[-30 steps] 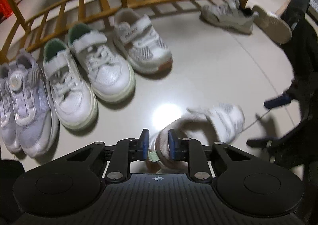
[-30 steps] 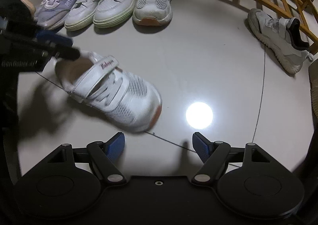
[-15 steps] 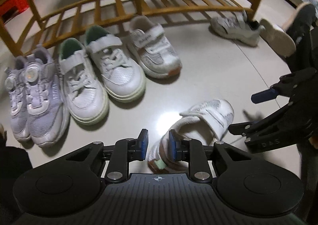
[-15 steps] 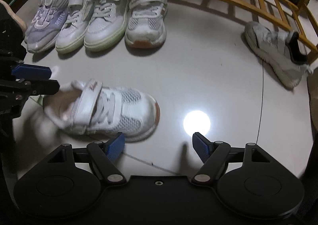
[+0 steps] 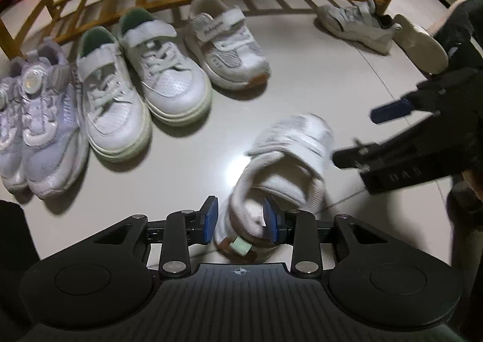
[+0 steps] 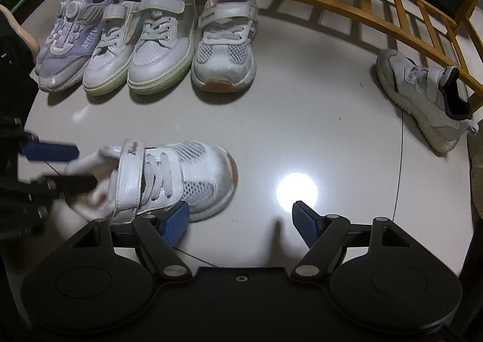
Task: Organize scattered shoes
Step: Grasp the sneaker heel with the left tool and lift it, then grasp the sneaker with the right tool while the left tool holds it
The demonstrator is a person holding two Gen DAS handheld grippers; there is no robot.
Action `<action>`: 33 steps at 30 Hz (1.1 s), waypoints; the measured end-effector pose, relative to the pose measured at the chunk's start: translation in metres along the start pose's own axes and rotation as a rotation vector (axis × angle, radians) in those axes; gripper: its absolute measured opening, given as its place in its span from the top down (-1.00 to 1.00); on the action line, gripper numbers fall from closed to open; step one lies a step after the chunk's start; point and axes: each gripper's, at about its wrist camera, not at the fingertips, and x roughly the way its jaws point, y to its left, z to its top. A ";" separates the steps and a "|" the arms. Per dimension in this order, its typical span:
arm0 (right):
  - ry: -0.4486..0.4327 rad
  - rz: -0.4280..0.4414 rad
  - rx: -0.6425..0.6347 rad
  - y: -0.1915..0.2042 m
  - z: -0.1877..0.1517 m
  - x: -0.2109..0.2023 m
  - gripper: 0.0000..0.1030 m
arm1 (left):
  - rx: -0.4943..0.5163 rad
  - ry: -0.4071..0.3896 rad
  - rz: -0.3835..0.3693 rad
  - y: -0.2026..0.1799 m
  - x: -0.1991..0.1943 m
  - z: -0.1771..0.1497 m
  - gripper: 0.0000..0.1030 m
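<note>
Glossy pale tiled floor point(image 6: 317, 118), lamp glare on surface. Row along wooden slatted rack point(image 6: 377, 0): lilac dial-lace sneakers point(image 6: 69, 40), pair of white green-soled sneakers point(image 6: 142, 49), white mesh strap sneaker point(image 6: 226, 46). Matching white mesh sneaker point(image 6: 181, 175) alone in foreground. Grey-white black-collared sneaker point(image 6: 422, 97) well apart, right, against rack.

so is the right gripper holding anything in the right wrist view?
No, the right gripper stands open over bare floor, with the white mesh sneaker off beside its left finger, not between them.
</note>
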 end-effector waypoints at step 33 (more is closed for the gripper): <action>0.000 0.198 0.025 0.029 -0.014 -0.017 -0.27 | -0.204 -0.012 0.138 0.046 -0.007 0.005 0.28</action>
